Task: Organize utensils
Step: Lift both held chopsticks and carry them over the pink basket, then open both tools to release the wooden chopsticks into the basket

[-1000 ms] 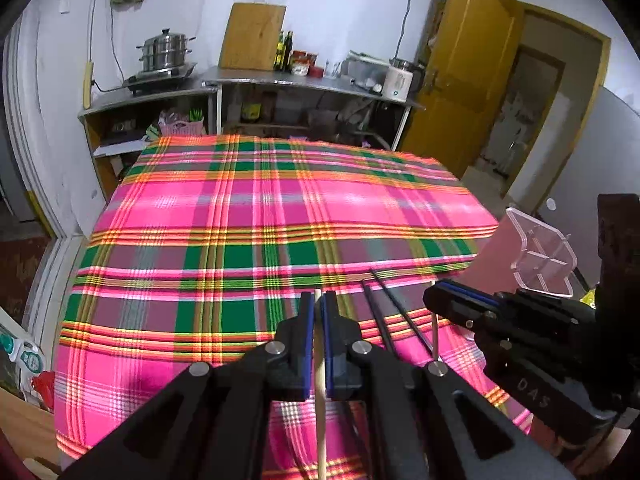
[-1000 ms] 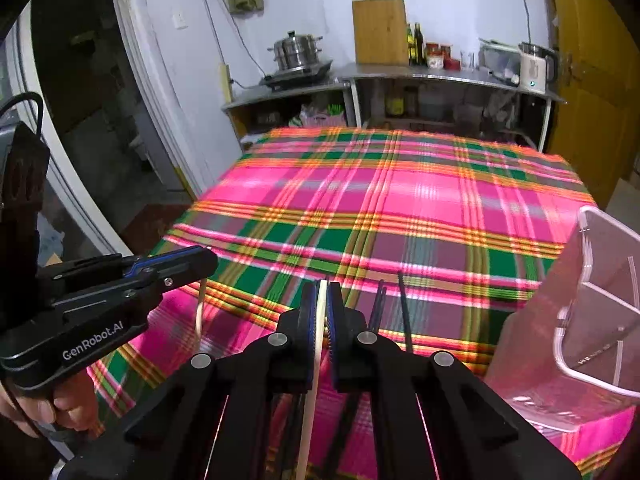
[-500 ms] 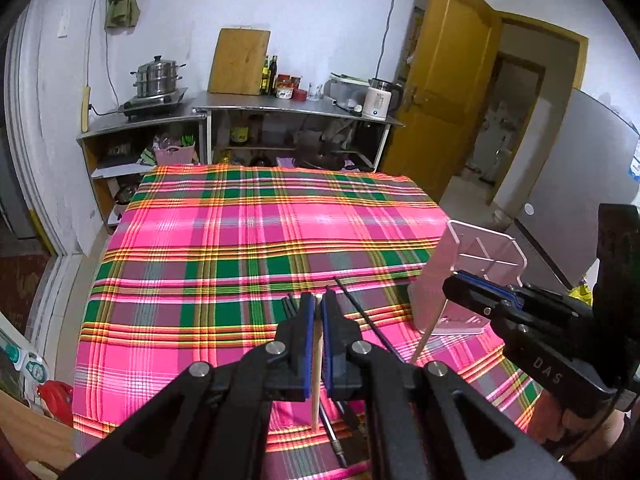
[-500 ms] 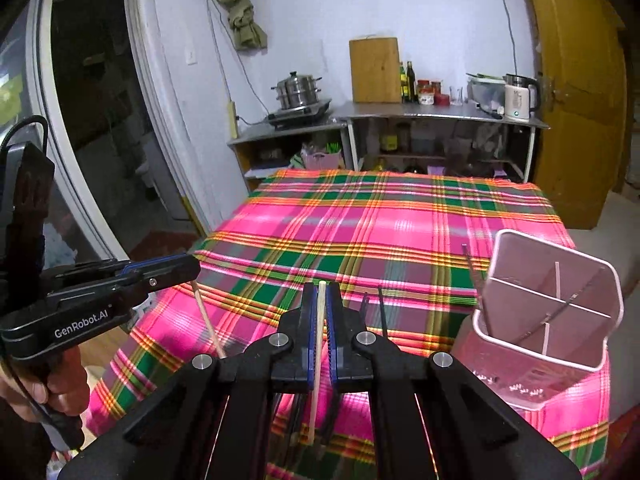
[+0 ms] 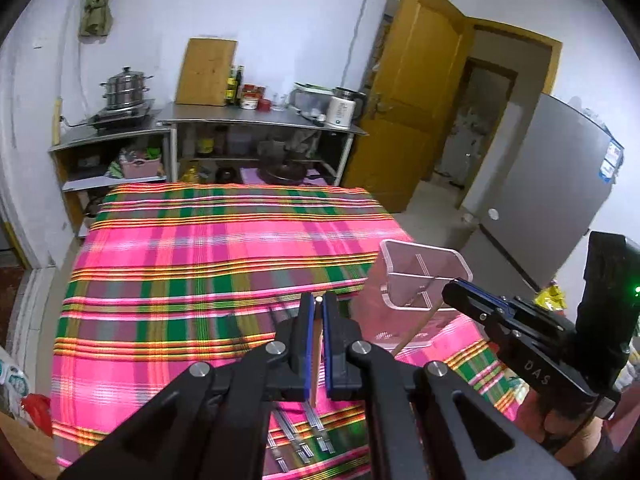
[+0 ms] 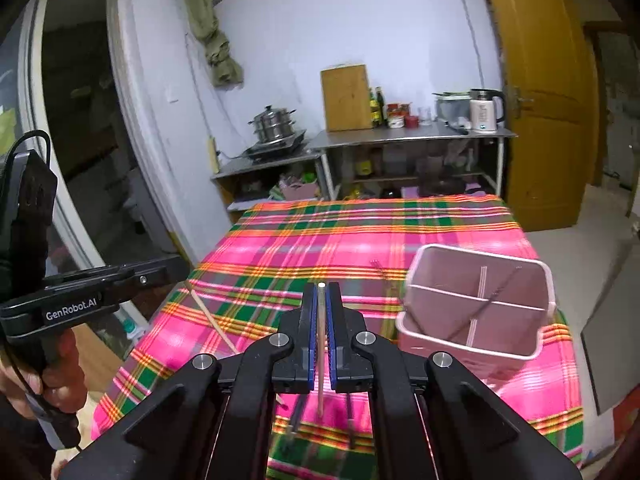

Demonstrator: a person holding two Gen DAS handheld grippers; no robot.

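Left wrist: left gripper (image 5: 316, 312) and right gripper (image 6: 322, 296) fingers each clamp chopstick (image 5: 316, 356), lower ends hidden.

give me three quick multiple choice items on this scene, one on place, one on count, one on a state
1. Where does the clear holder stand?
A. on the plaid cloth
B. on the steel shelf
C. on the floor

2. How many compartments does the holder's divider make?
A. two
B. four
C. six

3. What is the left gripper doing?
A. open, empty
B. shut on a wooden chopstick
C. shut on a spoon

Answers: 1 A, its base rests on the cloth; 2 B, crossed dividers show from above; 3 B, the stick is pinched between its fingers.
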